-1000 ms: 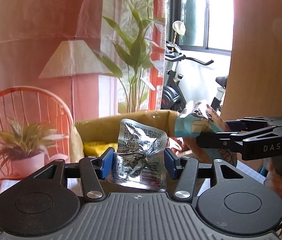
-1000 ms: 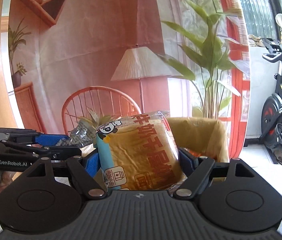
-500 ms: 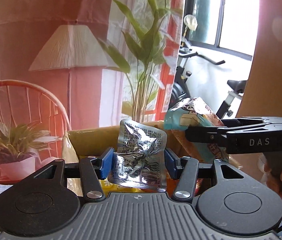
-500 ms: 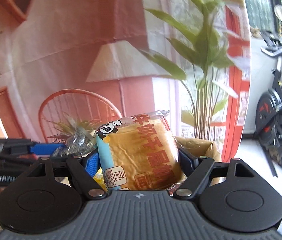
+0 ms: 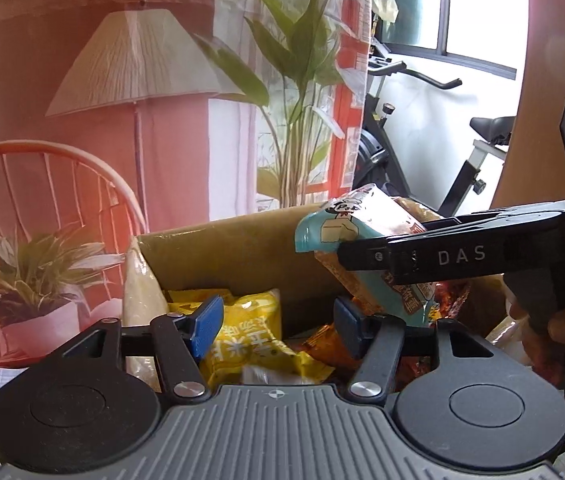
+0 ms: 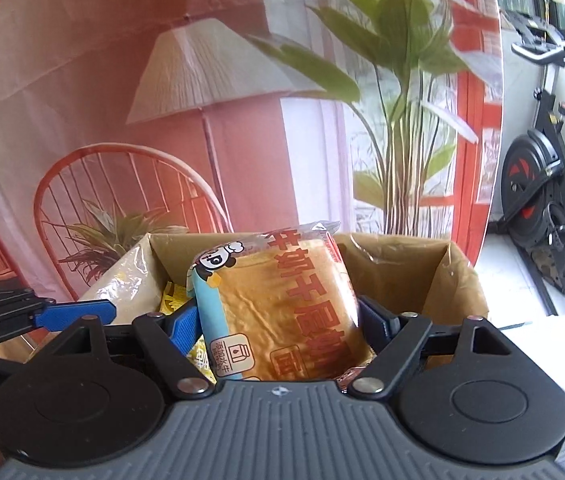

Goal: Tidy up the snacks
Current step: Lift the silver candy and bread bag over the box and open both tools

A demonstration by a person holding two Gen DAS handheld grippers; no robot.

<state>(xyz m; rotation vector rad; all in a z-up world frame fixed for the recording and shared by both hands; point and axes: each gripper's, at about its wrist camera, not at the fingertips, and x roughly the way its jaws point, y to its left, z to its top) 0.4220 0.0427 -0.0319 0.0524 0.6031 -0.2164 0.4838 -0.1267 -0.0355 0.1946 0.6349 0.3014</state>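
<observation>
Both grippers tip downward over an open cardboard box (image 5: 242, 248), side by side. In the left wrist view the left gripper (image 5: 278, 322) hangs above the box's near half. Its blue pads (image 5: 207, 322) stand apart and the jaws are opening, with nothing pinched between them. Beneath the gap lies a yellow packet (image 5: 250, 340) inside the box, flat, its printed face up and its long axis running from about 7 to 1 o'clock. Orange wrappers (image 5: 322, 346) lie next to it at 3 o'clock.

The right gripper (image 5: 366, 256) reaches in from 3 o'clock in that view, its black fingers level across the frame. A hand (image 5: 554, 320) grips its handle at the right edge. It pinches a bread pack (image 5: 366, 240), held above the box's right half, clear of the snacks below.

In the right wrist view the right gripper (image 6: 278, 320) has its pads (image 6: 184, 322) pressed on the two sides of the bread pack (image 6: 282, 304). Its jaws are opening a little, yet the pack is between them, touching both. The pack stands upright, long axis from 6 to 12 o'clock, leaning slightly toward 11, its printed face toward the camera and its crimped top edge up. Behind it are the box's (image 6: 402, 256) far wall and right flap. The left gripper's (image 6: 78, 314) blue tip shows at 9 o'clock, just beside the box's left flap.
</observation>
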